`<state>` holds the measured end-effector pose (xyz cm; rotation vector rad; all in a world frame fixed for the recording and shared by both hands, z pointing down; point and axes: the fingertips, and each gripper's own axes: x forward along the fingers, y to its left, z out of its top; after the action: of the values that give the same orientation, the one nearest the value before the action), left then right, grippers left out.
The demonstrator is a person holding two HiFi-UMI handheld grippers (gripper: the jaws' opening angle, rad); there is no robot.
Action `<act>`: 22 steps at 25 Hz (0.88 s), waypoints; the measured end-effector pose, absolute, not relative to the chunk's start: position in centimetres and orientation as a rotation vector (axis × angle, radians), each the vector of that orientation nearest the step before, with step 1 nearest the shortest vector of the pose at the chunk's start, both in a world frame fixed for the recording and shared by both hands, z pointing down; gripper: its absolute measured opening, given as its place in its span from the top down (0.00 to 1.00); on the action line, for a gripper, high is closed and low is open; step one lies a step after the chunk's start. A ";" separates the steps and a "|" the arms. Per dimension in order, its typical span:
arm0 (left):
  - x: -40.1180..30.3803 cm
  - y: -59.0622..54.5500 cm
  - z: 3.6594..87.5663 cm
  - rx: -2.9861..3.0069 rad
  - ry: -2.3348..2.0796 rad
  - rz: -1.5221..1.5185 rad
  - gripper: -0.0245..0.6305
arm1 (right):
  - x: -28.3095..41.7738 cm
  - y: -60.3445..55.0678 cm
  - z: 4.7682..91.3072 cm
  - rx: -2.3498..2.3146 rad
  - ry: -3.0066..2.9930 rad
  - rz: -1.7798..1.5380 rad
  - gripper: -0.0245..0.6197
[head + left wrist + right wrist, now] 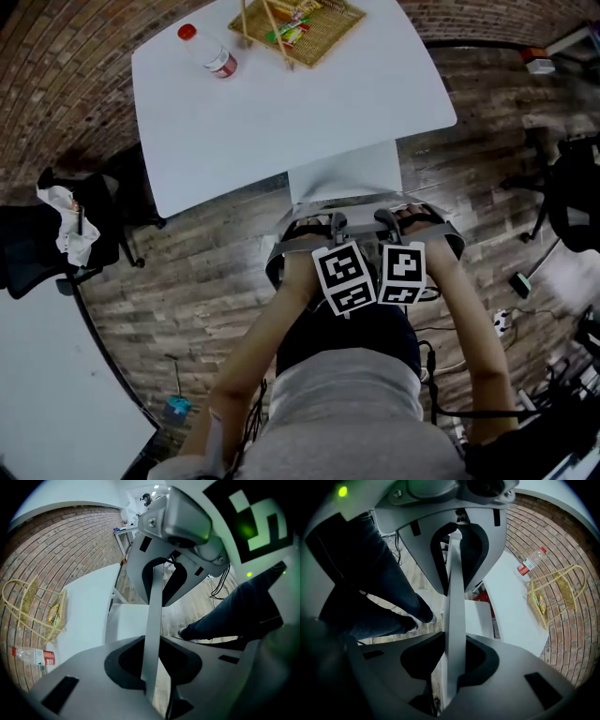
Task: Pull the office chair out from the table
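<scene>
The office chair's pale seat [345, 178] sticks out from under the front edge of the white table [281, 112]. Its thin grey backrest rim [281, 246] curves just in front of my body. Both grippers point steeply down and stand side by side on that rim. The left gripper [336, 225] is shut on the rim, which runs as a grey strip [153, 611] through its jaws [151, 660]. Beside it, the right gripper [386, 221] is shut on the same rim strip [455, 597], at its jaws [454, 663]. Each gripper view also shows the other gripper farther along the strip.
A plastic bottle [211, 54] and a wicker basket [298, 23] lie on the table's far side. A black chair with a white cloth [56, 234] stands at the left, another black chair [572, 197] at the right. Cables and a power strip [502, 321] lie on the wood floor. My jeans leg [379, 583] is close behind.
</scene>
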<state>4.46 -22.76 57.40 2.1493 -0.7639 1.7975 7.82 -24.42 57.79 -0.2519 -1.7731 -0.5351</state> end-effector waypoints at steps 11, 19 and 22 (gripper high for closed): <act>9.4 -13.2 57.7 2.068 -0.825 1.767 0.83 | 12.7 -15.1 57.8 -0.338 -1.790 -0.559 0.82; 11.8 -6.9 57.5 2.053 -0.850 1.764 0.83 | 15.0 -8.8 57.5 -0.360 -1.793 -0.564 0.82; 12.4 -4.5 57.4 2.071 -0.850 1.762 0.83 | 16.2 -6.4 57.9 -0.350 -1.777 -0.556 0.82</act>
<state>12.43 -4.51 57.38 2.0706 -0.8501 1.7623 16.17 -6.44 57.91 -0.3500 -1.7768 -0.5558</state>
